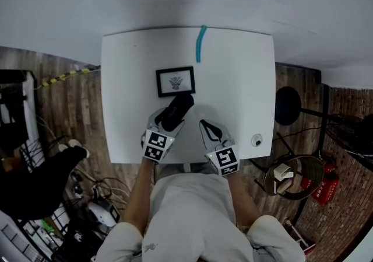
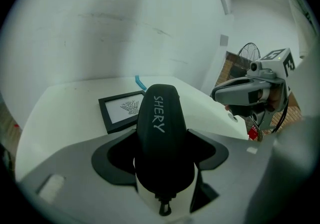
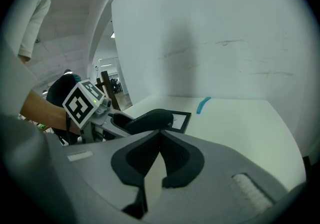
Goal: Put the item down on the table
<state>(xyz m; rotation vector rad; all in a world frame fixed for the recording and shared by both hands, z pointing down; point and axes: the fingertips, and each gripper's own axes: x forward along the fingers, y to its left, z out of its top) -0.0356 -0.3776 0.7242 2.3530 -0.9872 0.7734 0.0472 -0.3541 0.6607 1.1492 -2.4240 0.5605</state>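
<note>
A black elongated case point(image 1: 176, 110) with "SHERY" printed in white sits between the jaws of my left gripper point(image 1: 165, 125), which is shut on it. In the left gripper view the case point(image 2: 159, 133) fills the middle, with a jaw pressed on each side of my left gripper point(image 2: 161, 148). It hangs over the front middle of the white table point(image 1: 245, 80), just in front of a black picture frame point(image 1: 175, 81). I cannot tell whether the case touches the table. My right gripper point(image 1: 210, 131) is beside it on the right, shut and empty; its tips point(image 3: 160, 132) meet.
A teal strip point(image 1: 200, 44) lies at the table's far edge. A small round white object point(image 1: 256, 140) sits near the front right corner. To the right of the table stand a round side table point(image 1: 294, 176) and a red fire extinguisher point(image 1: 323, 188). Cables and clutter cover the floor at left.
</note>
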